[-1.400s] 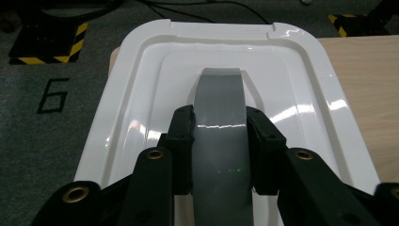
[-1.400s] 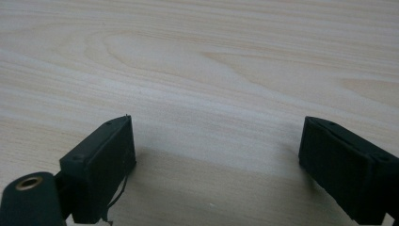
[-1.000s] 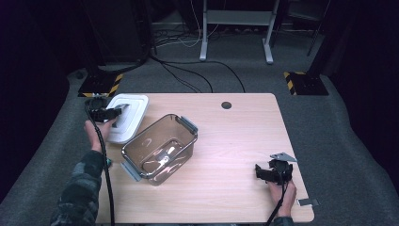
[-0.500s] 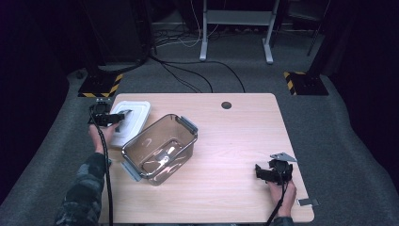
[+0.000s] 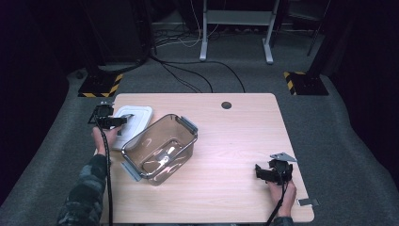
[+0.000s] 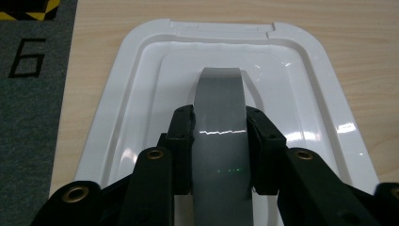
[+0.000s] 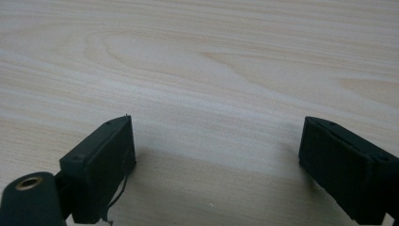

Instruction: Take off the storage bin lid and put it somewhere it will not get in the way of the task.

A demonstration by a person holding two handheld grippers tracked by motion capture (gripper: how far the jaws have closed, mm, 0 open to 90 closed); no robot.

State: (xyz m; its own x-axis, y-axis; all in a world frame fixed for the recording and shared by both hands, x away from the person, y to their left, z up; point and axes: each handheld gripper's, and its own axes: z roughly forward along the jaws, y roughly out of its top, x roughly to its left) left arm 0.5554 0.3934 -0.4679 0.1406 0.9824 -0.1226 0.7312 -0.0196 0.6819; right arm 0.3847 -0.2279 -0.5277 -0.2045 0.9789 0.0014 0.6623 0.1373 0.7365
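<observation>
Grey carpet surrounds a pale wooden counter point(image 5: 235, 141) in the high view, with cables and striped yellow-and-black floor markers beyond its far edge. At the counter's left end lies a white lid point(image 5: 136, 123), flat, just beside a clear tub point(image 5: 160, 149) with grey clips on its ends. Whether lid and tub touch cannot be told from here. The left gripper point(image 5: 123, 120) sits over the lid's left part, held by a hand coming from a patterned sleeve point(image 5: 87, 188), its cable trailing down along the forearm. Well apart, near the counter's right front corner, the right gripper point(image 5: 258, 172) rests low above bare wood, a grey three-cornered plate on top. From the left gripper view, the lid point(image 6: 141, 94) lies on the wood close to the counter's edge, with carpet and a black mark at the left. A grey curved strip point(image 6: 221, 141) runs up the lid's middle, and the left gripper point(image 6: 221, 150) has its jaws pressed against both sides of it, clamped on that strip. From the right gripper view, the right gripper point(image 7: 216, 160) has its jaws spread wide, with nothing between them and plain wood grain point(image 7: 211, 70) beneath.
</observation>
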